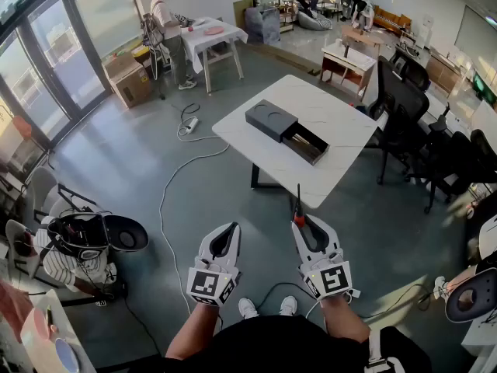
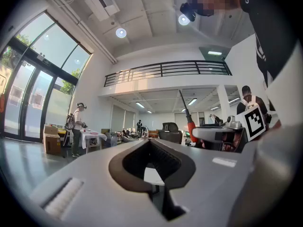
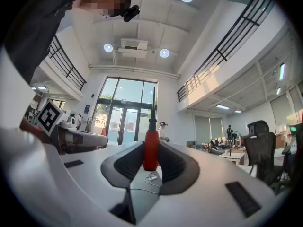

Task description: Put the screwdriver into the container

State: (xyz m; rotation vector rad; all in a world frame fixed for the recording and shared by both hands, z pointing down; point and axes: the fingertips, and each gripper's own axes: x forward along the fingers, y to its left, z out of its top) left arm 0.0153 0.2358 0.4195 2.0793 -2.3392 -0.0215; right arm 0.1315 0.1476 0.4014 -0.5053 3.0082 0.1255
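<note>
Between the right gripper (image 3: 150, 148) jaws, the screwdriver (image 3: 151, 137) stands clamped by its handle.

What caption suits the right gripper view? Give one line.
Right gripper clamps a red-handled screwdriver upright, with glass entrance doors beyond.

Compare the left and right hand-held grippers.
The right hand-held gripper clamps an upright red-handled screwdriver; the left hand-held gripper holds nothing. The right's jaws stand apart around the handle; the left's jaws meet at the tips. Both are white and point toward the table.
</note>
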